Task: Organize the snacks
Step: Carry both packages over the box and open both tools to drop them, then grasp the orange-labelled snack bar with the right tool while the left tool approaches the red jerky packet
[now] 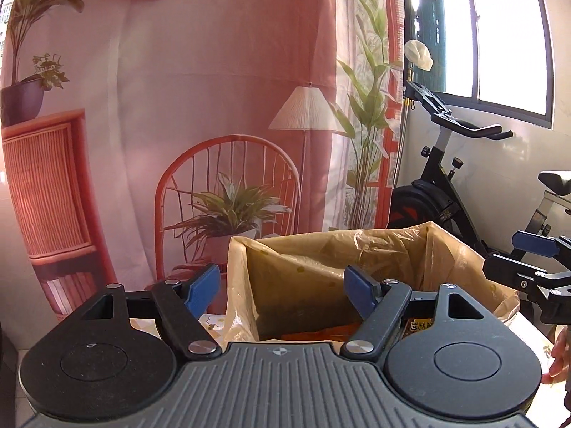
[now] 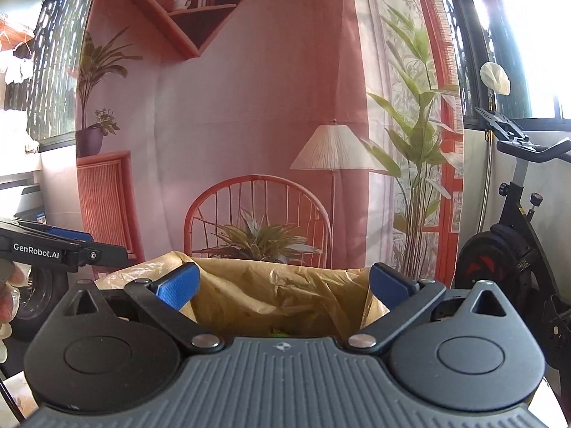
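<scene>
A box lined with a tan plastic bag (image 1: 303, 249) stands open right in front of both grippers. Orange snack packets (image 1: 310, 335) and a printed packet (image 1: 419, 326) lie at its bottom. My left gripper (image 1: 282, 285) hovers over the near rim, open, with nothing between its blue pads. My right gripper (image 2: 285, 283) is wide open over the same bag (image 2: 267, 285), also with nothing between its pads. In the right wrist view only a green scrap (image 2: 276, 331) of the contents shows. Each gripper appears in the other's view: the right gripper (image 1: 535, 260) at the far right, the left gripper (image 2: 67, 246) at the far left.
A printed room backdrop (image 1: 214, 107) hangs close behind the box. An exercise bike (image 1: 439, 192) stands to the right by the window. A patterned tablecloth (image 1: 214, 321) shows left of the box. A person's hand (image 1: 558, 356) holds the right gripper.
</scene>
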Demonstrator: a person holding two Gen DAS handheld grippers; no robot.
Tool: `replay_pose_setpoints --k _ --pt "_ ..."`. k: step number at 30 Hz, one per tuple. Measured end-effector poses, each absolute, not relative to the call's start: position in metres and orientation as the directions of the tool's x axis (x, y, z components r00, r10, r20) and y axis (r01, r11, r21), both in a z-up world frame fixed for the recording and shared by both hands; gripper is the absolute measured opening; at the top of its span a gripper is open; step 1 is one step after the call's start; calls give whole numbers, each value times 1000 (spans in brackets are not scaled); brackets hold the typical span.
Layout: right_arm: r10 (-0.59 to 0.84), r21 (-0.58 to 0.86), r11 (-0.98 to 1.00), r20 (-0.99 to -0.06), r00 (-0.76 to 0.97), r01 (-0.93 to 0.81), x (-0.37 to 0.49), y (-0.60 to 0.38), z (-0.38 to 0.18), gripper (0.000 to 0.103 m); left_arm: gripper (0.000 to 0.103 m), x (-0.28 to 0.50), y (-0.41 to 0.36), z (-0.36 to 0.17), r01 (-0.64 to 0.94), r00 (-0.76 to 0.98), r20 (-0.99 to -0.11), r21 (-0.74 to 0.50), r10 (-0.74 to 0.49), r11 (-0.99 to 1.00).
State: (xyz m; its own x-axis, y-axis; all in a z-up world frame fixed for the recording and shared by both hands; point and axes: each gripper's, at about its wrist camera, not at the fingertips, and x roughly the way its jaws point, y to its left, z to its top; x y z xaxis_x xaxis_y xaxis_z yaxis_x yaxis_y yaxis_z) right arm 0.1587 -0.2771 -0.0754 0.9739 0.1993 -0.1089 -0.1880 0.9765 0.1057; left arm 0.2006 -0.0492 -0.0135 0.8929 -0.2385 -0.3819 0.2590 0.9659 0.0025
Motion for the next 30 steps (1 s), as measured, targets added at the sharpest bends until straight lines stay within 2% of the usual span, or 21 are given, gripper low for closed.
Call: replay_pose_setpoints --k 10,15,18,23,27,30 --pt "265 281 934 -141 954 -218 92 -288 -113 103 78 139 23 -50 202 869 -457 -26 -192 979" --pt "250 354 923 -256 934 -150 72 -292 -146 103 78 116 39 -86 161 846 -512 -25 -151 987" --pt "197 309 948 -367 909 -81 64 -288 -164 102 78 107 43 -104 144 831 -534 -57 -152 988" --pt "111 251 967 -520 847 27 52 -281 -197 91 78 101 42 -125 140 809 -562 -99 -172 985" --pt "146 306 949 -624 767 68 48 -280 -222 77 78 98 36 -137 147 791 -585 -102 -178 984" --pt "177 351 932 -668 723 96 50 -280 -234 72 77 97 37 -142 143 786 -592 -110 -180 984"
